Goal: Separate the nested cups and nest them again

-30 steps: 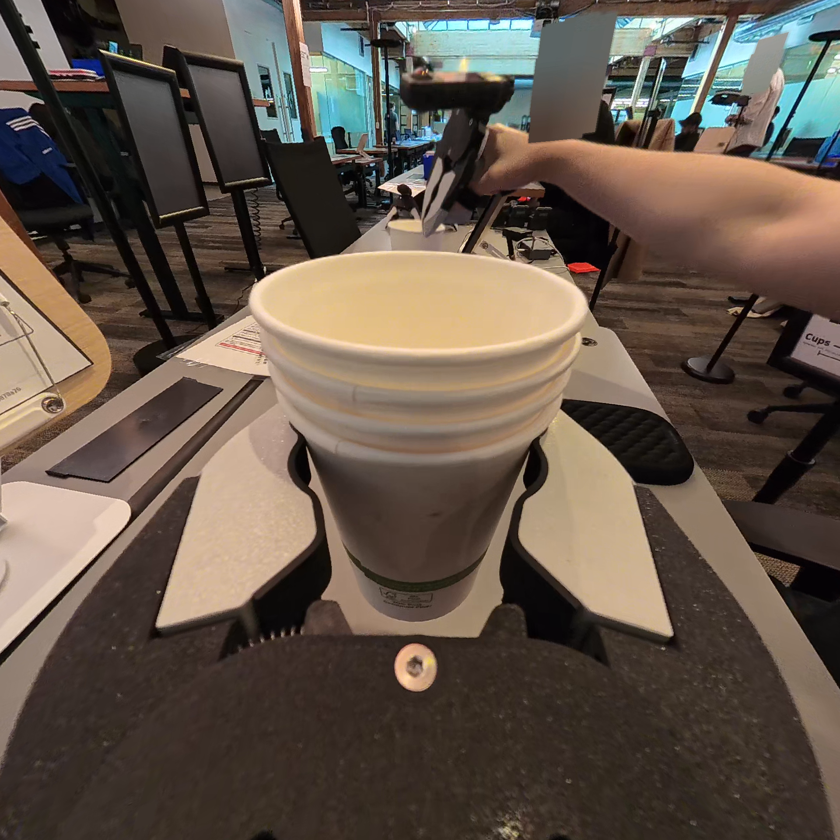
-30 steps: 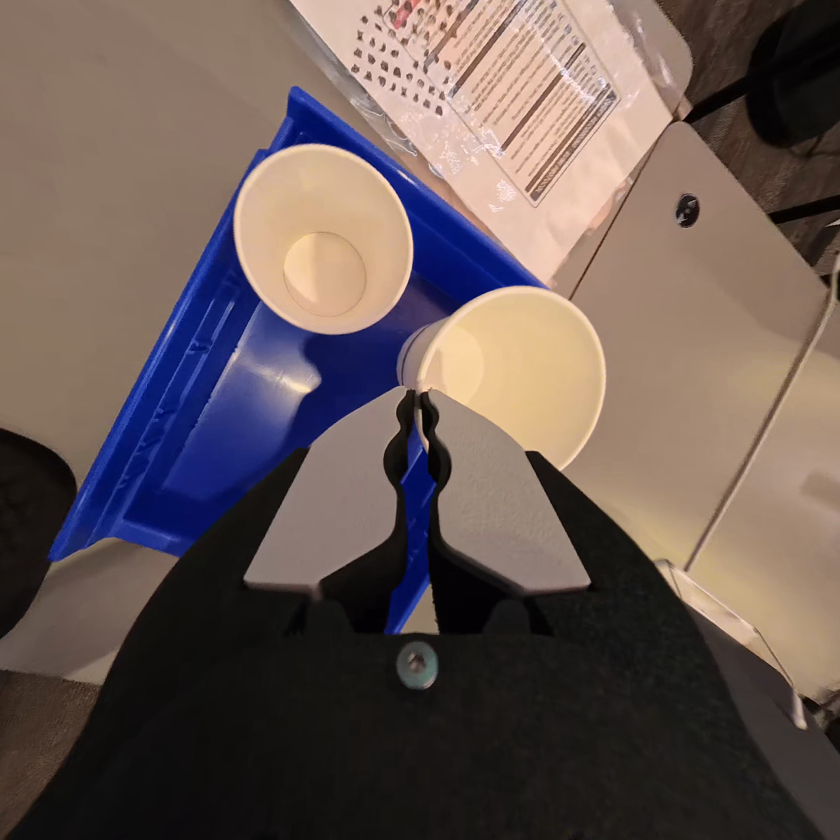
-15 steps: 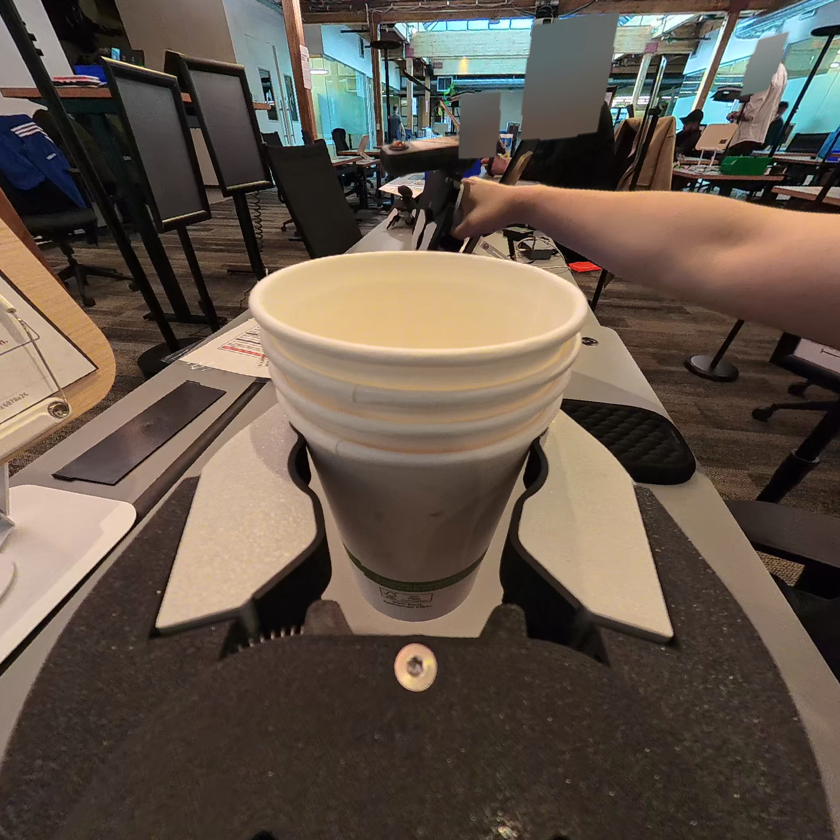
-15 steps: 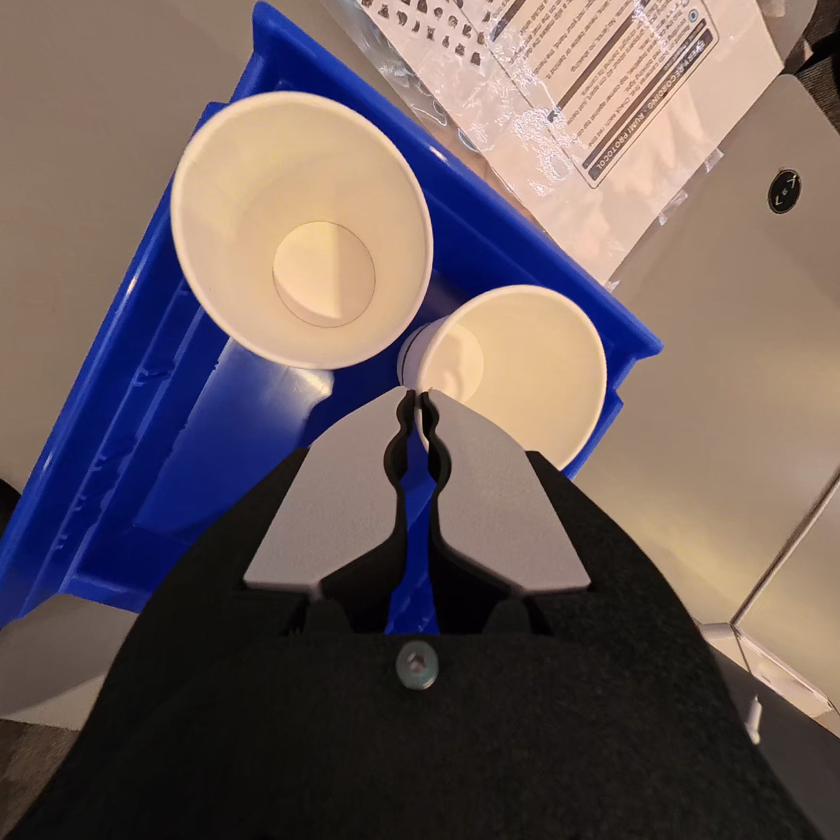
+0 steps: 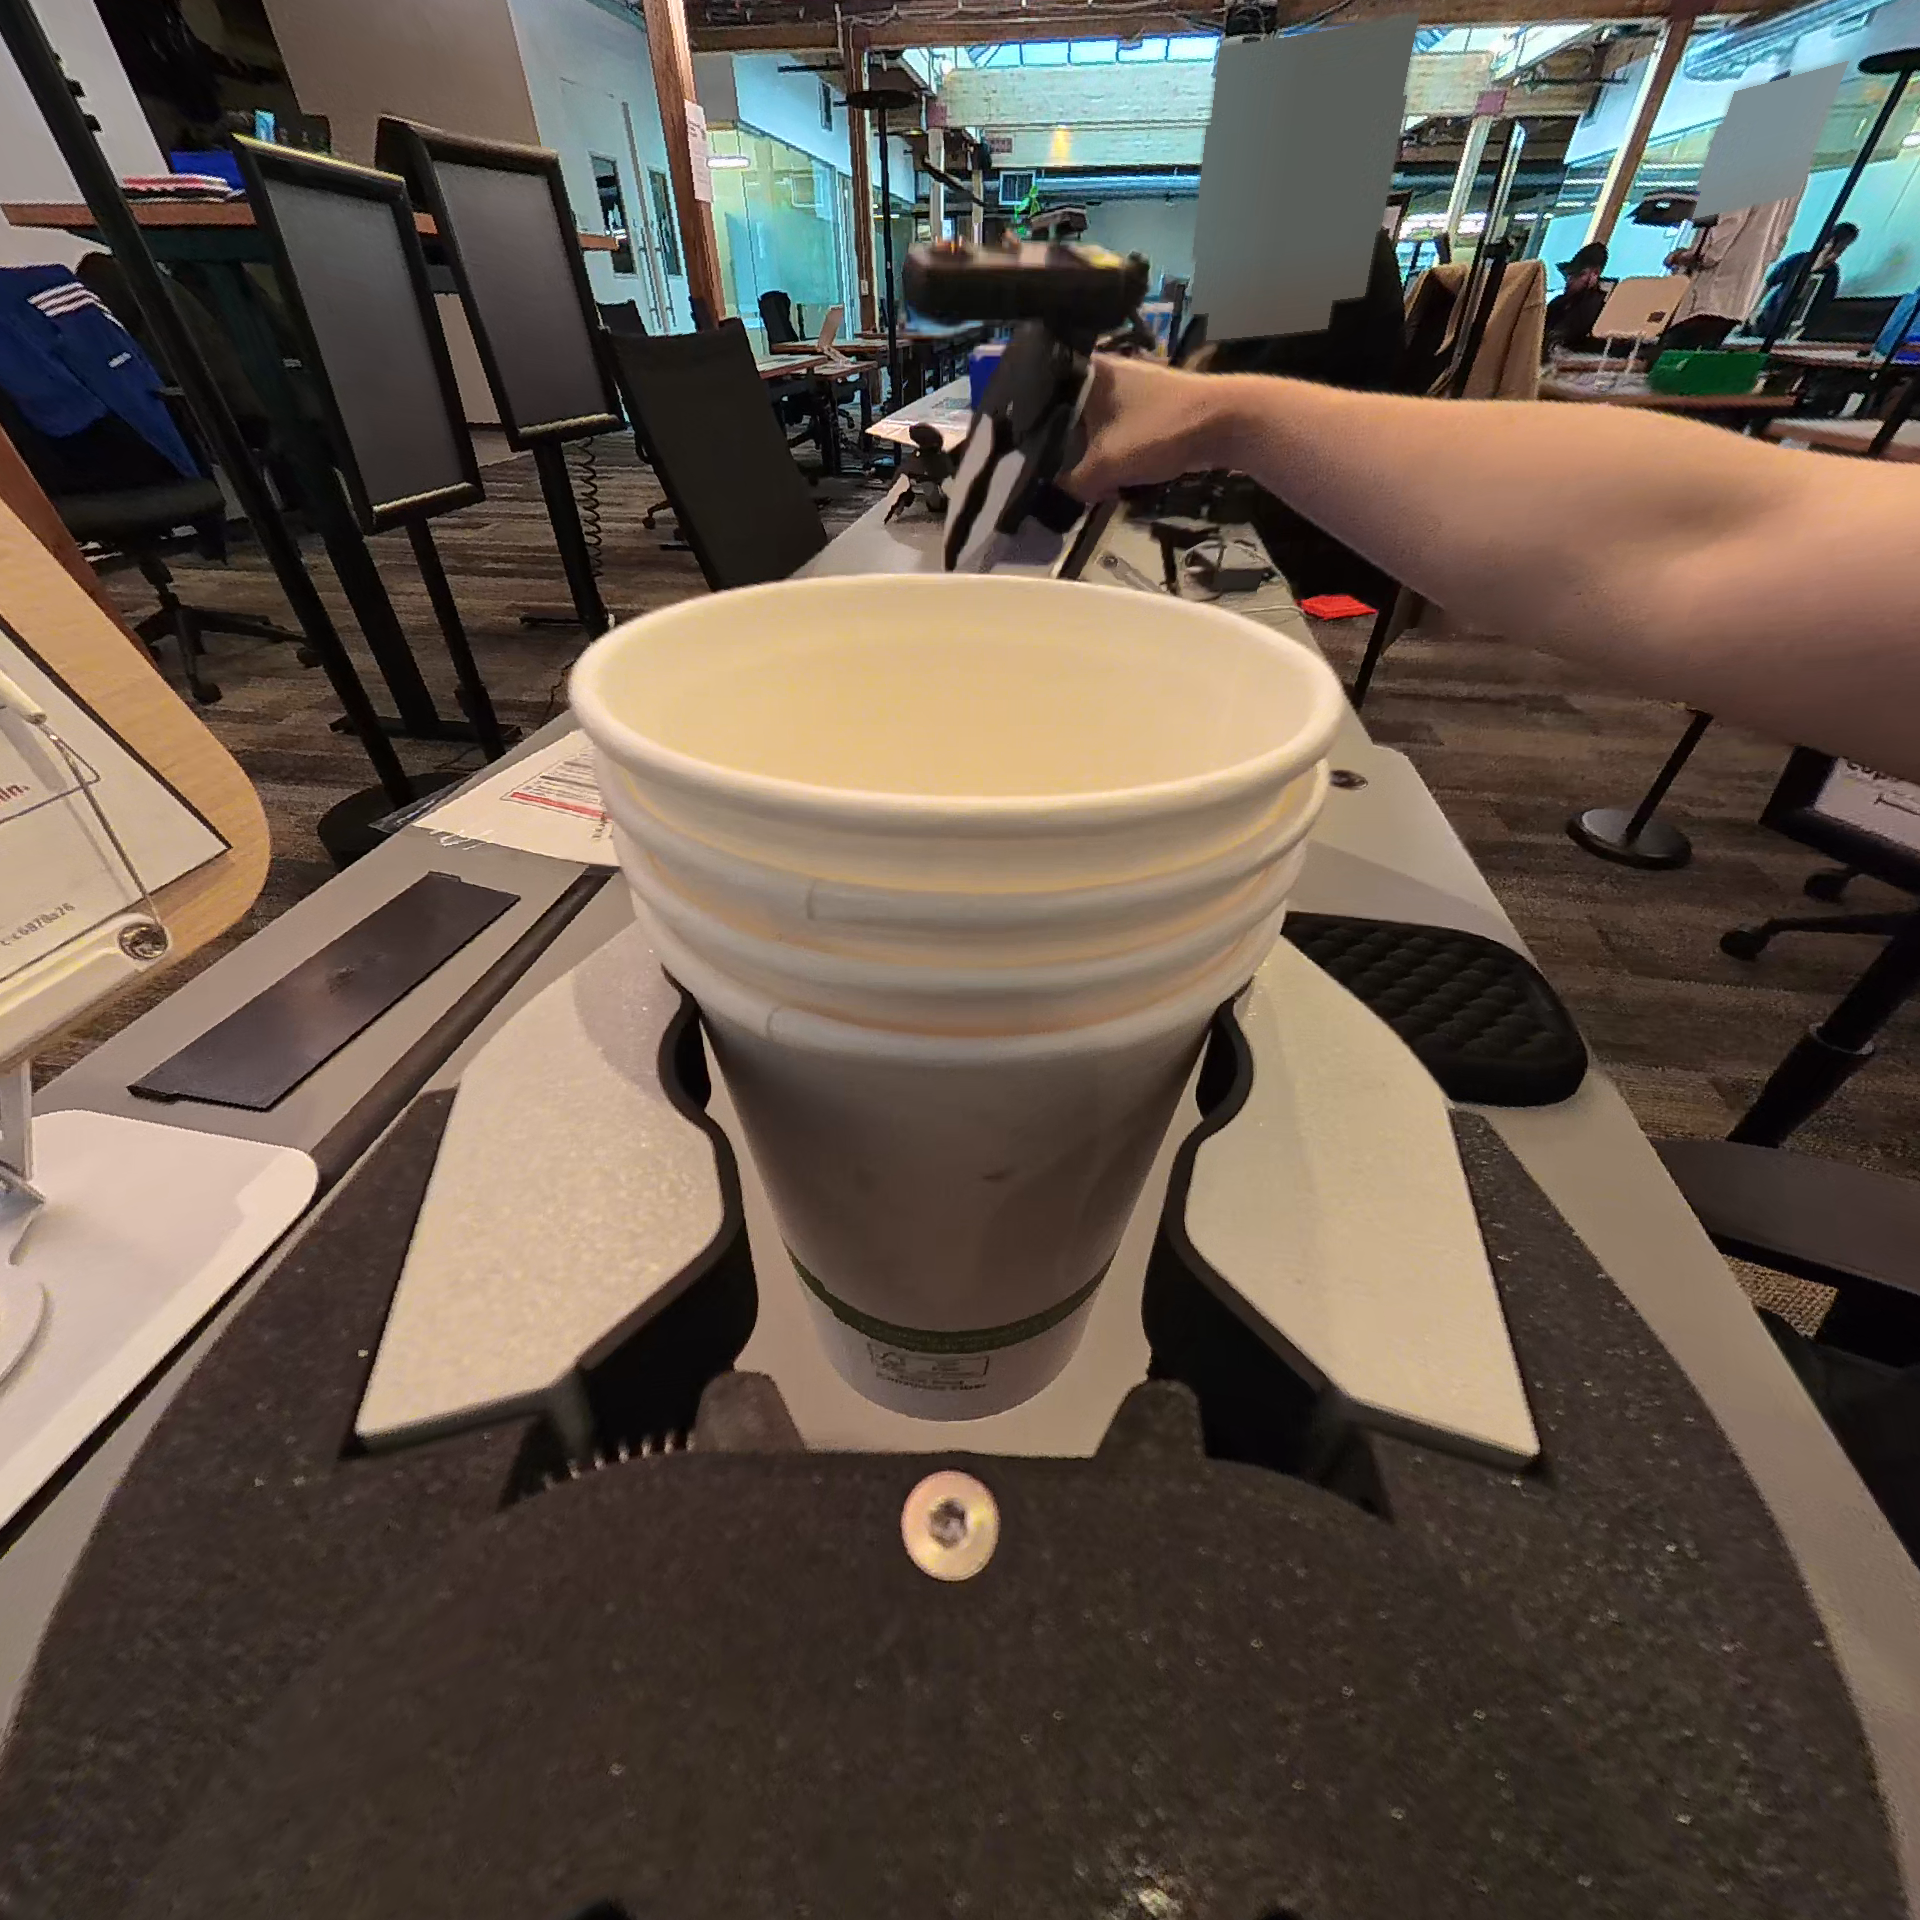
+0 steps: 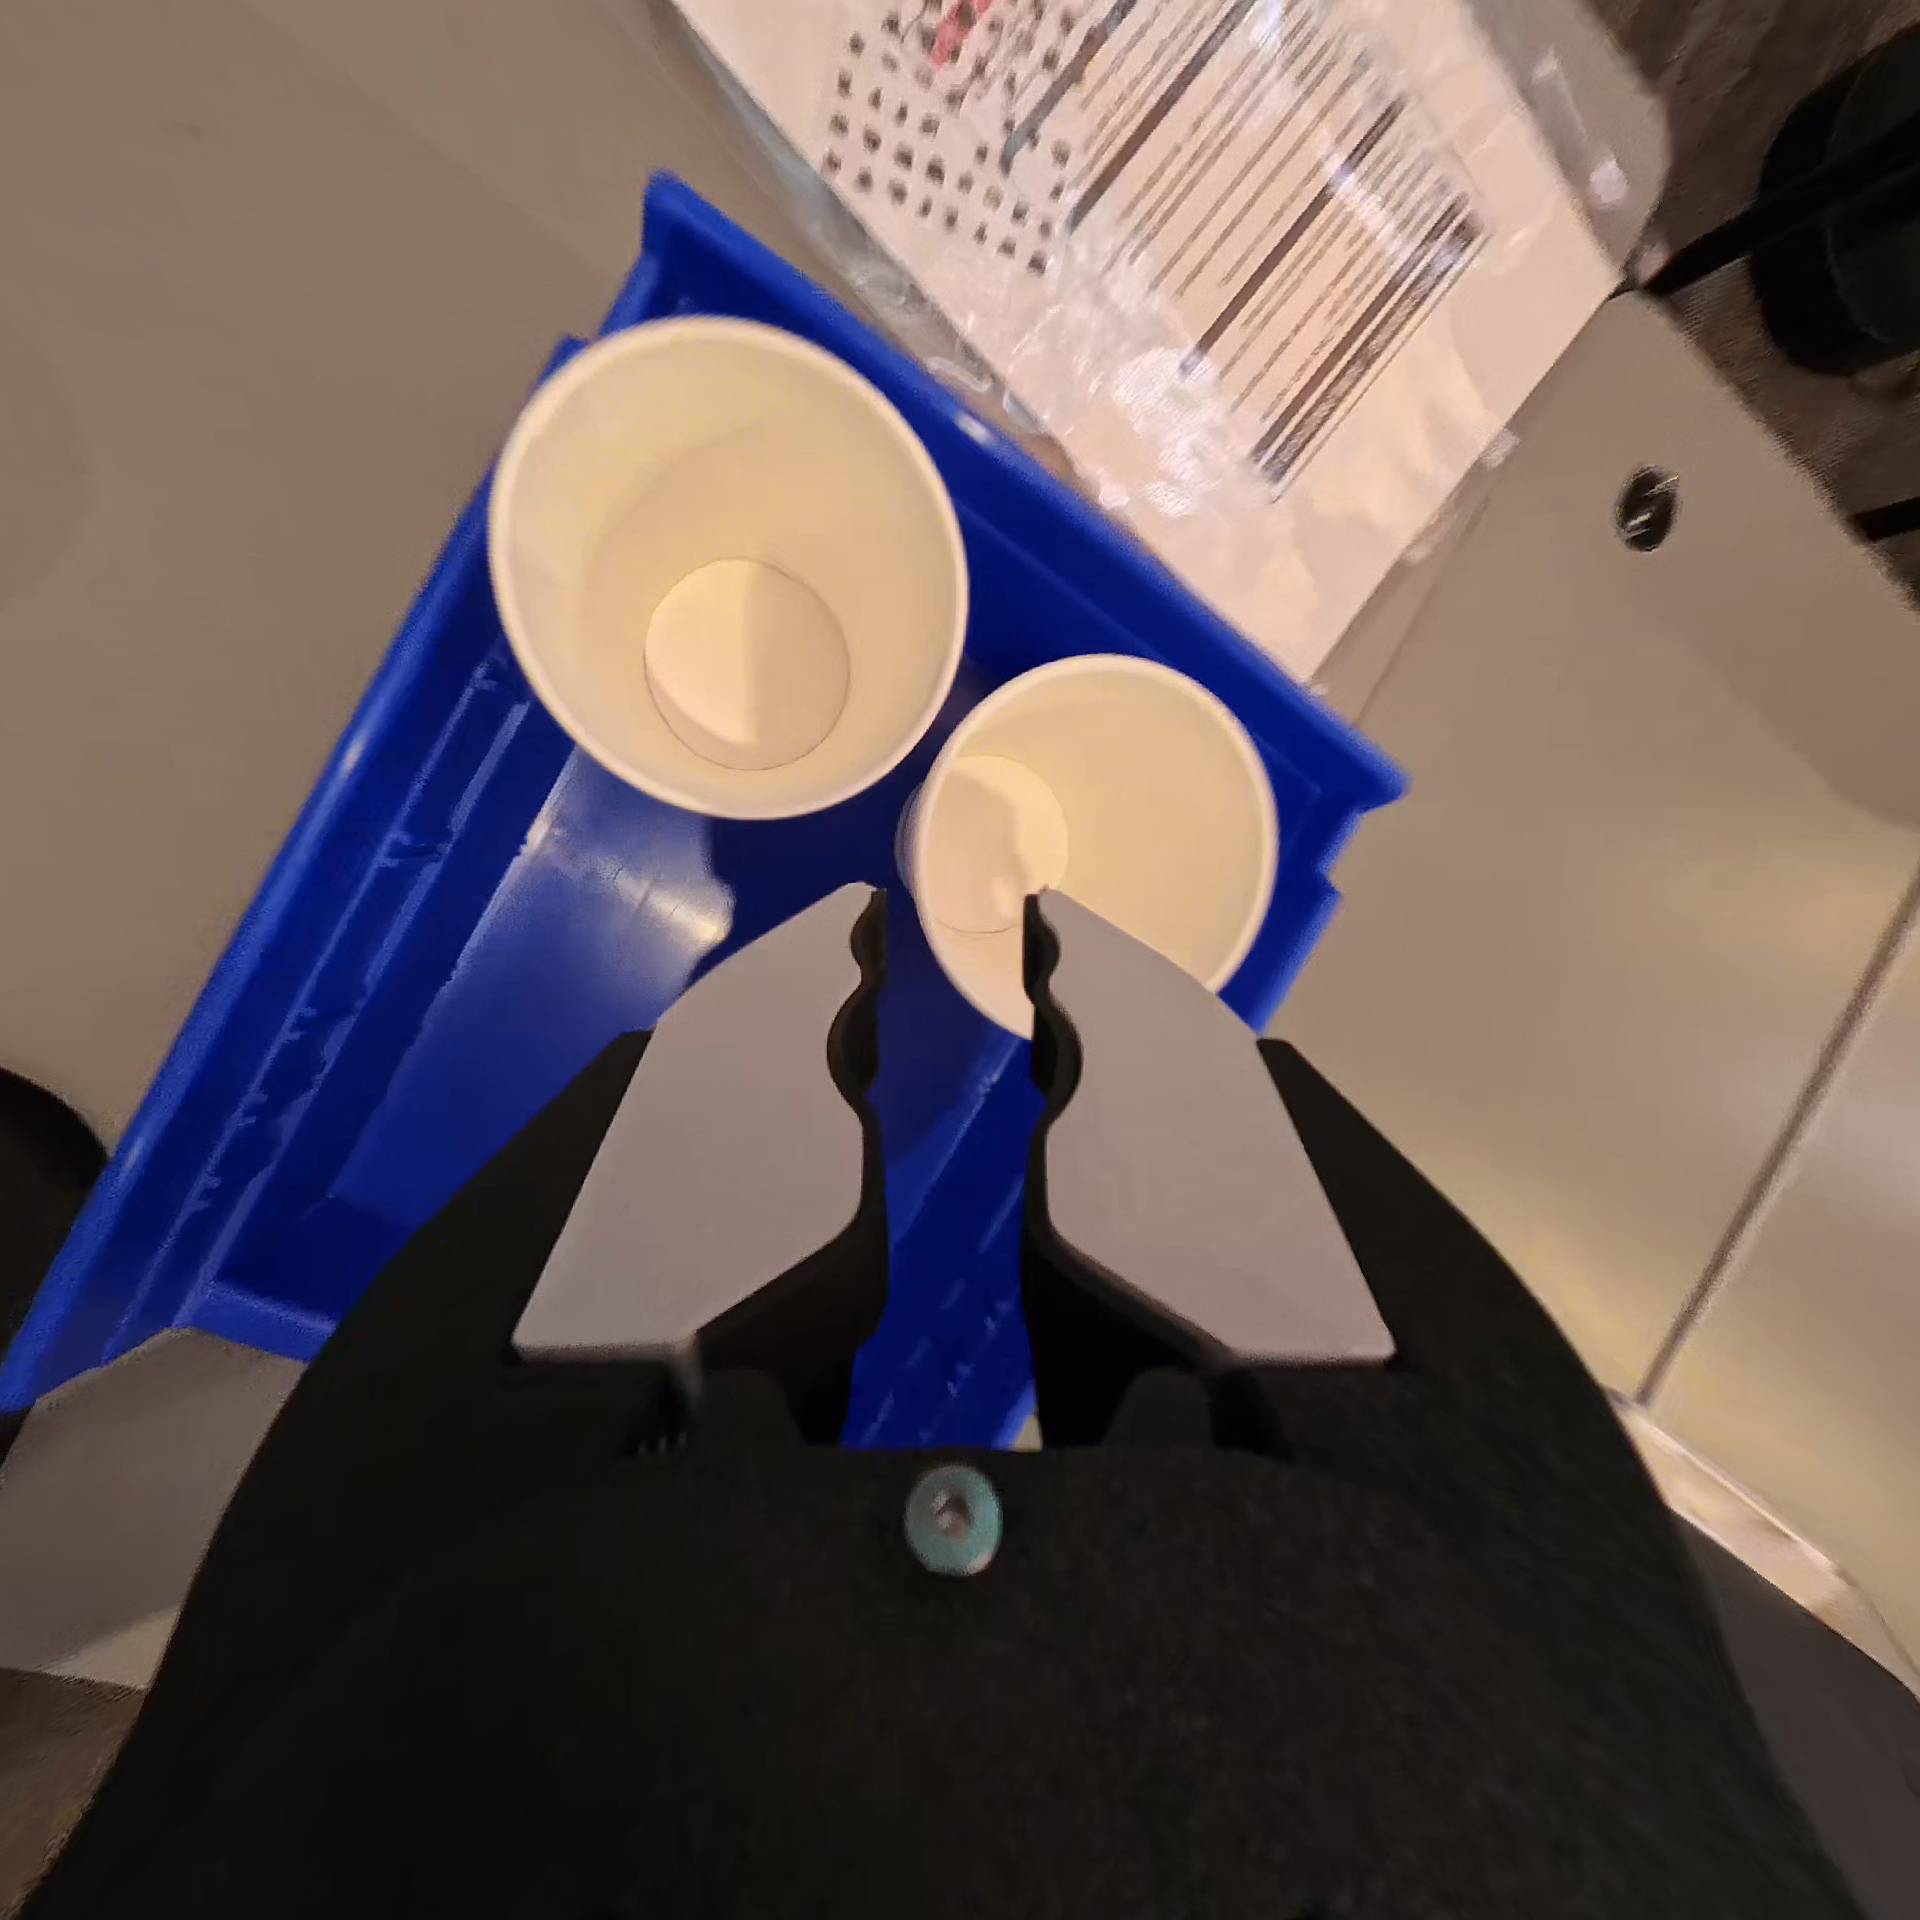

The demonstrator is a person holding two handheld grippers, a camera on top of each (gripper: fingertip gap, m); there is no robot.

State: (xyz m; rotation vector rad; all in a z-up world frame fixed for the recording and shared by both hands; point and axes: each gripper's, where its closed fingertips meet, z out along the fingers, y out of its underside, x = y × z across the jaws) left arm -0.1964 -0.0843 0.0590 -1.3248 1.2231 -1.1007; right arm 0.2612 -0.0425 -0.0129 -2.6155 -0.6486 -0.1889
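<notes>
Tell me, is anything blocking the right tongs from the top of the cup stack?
Nothing visible is. The cup stack sits open-topped, gripped by the left tongs, and the right tongs hang open in clear air beyond its rim.

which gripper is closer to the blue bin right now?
Right. The right gripper hangs open directly above the blue bin, one finger over the rim of the smaller cup in it. The left gripper is far back, shut on the nested cup stack.

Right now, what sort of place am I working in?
Most likely an open-plan office or lab workspace: rows of desks, a black office chair, poster stands on a carpeted floor, and a grey table.
</notes>
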